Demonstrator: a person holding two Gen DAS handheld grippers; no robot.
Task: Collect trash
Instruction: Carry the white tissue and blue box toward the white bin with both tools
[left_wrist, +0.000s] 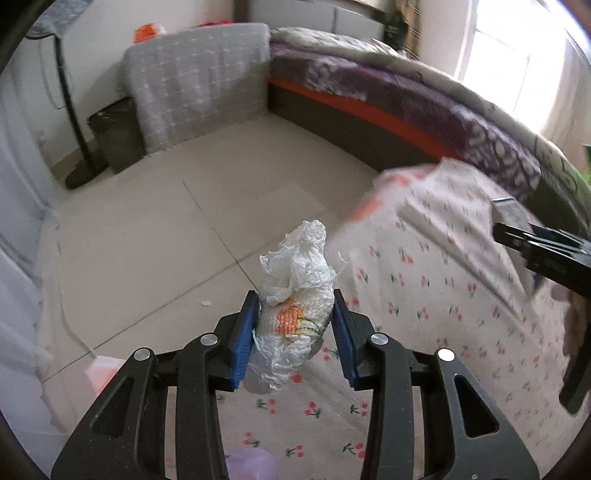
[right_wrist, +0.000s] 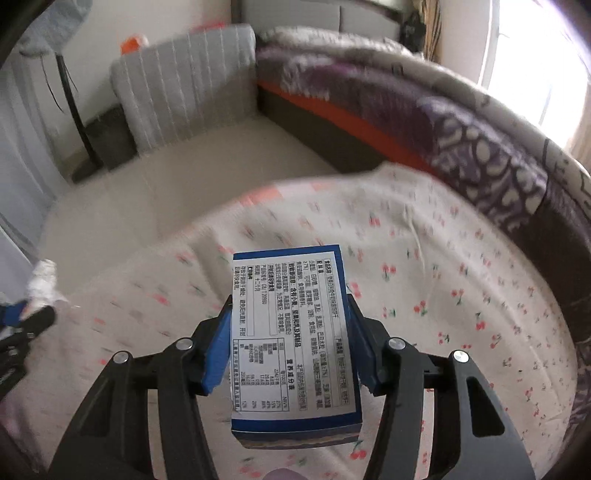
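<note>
While our right gripper (right_wrist: 291, 336) clamps the blue box (right_wrist: 293, 343) by its two long sides, we can read the white panel that faces up: it is dense black Chinese print, an ingredients paragraph, framed lines beneath it and a nutrition table with columns of figures and percentages at the near end. We can make out no brand name on it; the characters run sideways to our view and are too small to read reliably. The box sits lengthwise between the blue pads (right_wrist: 216, 354), its far end jutting well past the fingertips and its near end reaching back toward the camera, held clear above the cherry-print cloth (right_wrist: 461, 295).

Our left gripper (left_wrist: 295, 328) is clenched on a crumpled wad (left_wrist: 295, 295) of white tissue, with an orange and green printed patch showing at its middle. Both pads (left_wrist: 243, 339) press its sides; the wad's upper part rises beyond the fingertips and a ragged end hangs below them. It bears no writing we can see. Under it lie the same cloth and the pale tiled floor (left_wrist: 147, 240).

In the left view the other gripper and its box show at the right edge, blurred.
</note>
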